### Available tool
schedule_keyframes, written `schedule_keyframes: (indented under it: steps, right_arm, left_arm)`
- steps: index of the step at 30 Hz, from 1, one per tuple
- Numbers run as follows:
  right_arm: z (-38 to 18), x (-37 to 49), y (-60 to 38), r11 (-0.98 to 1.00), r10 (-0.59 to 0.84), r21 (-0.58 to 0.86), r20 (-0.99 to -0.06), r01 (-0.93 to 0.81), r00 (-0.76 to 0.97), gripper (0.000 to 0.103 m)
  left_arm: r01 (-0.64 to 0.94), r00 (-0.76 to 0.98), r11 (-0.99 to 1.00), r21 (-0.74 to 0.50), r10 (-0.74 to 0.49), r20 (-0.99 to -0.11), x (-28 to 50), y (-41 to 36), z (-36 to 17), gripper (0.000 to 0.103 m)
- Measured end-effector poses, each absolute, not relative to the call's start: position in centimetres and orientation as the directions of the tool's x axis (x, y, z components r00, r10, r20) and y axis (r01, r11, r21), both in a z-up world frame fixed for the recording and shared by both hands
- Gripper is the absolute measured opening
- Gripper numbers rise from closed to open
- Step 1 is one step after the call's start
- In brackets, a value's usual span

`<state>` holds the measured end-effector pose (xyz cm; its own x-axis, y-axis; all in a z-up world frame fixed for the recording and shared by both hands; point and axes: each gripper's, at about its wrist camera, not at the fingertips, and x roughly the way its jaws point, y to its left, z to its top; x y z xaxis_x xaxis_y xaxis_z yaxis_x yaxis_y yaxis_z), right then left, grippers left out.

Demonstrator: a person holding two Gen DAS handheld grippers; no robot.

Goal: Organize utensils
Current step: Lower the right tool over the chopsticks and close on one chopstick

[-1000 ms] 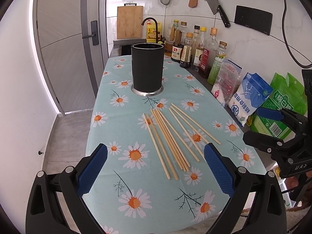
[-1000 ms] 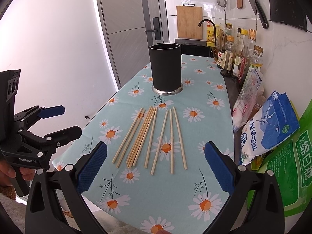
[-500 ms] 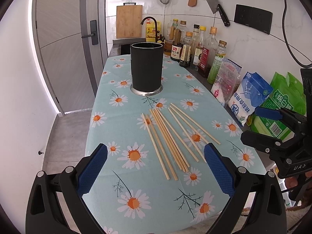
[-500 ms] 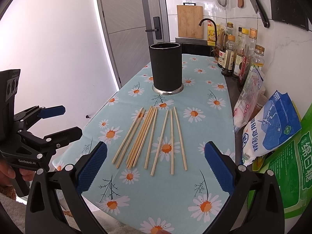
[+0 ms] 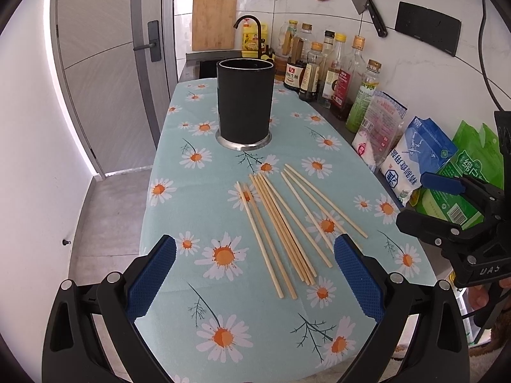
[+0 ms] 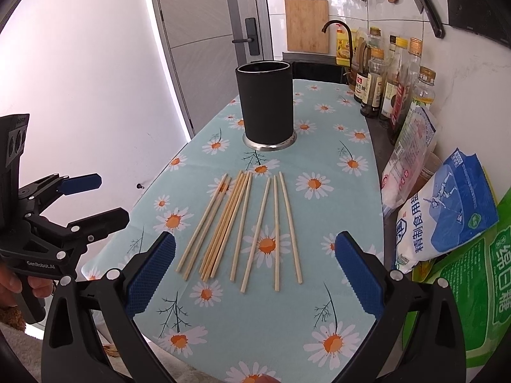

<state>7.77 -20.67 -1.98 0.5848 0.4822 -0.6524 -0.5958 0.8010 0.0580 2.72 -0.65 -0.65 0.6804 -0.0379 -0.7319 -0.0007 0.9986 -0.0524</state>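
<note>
Several wooden chopsticks [image 5: 287, 223] lie loose on the daisy-print tablecloth [image 5: 198, 210], fanned out side by side; they also show in the right wrist view [image 6: 242, 223]. A black cylindrical utensil holder [image 5: 245, 102] stands upright behind them, seen too in the right wrist view [image 6: 265, 102]. My left gripper [image 5: 254, 276] is open and empty, hovering above the near ends of the chopsticks. My right gripper [image 6: 254, 276] is open and empty, also above the near ends. Each gripper shows in the other's view, the right one [image 5: 447, 204] and the left one [image 6: 83, 198].
Sauce and oil bottles [image 5: 325, 70] line the wall at the back right. Food bags [image 5: 418, 159] lie along the right edge of the table. A sink tap [image 5: 249, 22] and cutting board [image 5: 214, 22] stand behind. The table's left edge drops to the floor by a door.
Both grippers have drifted very slightly; the view has barely shifted. The chopsticks and holder have not moved.
</note>
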Motion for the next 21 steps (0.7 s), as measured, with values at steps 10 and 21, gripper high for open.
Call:
schedule_keyframes:
  steps: [10,21]
  right_arm:
    - [-2.8,13.8,-17.2,0.781,0.374,-0.023,-0.783,-0.624,0.497,0.088]
    - [-8.3,22.6,-14.8,0.750,0.259,0.081,-0.949,-0.657,0.178,0.050]
  left_arm:
    - [0.011,0.551,0.993,-0.118,-0.105,-0.828,7.5,1.2,-2.5,0.097]
    - [-0.032,0.387,0.980,-0.195,-0.168,-0.907,12.3,3.7,-4.9,0.097]
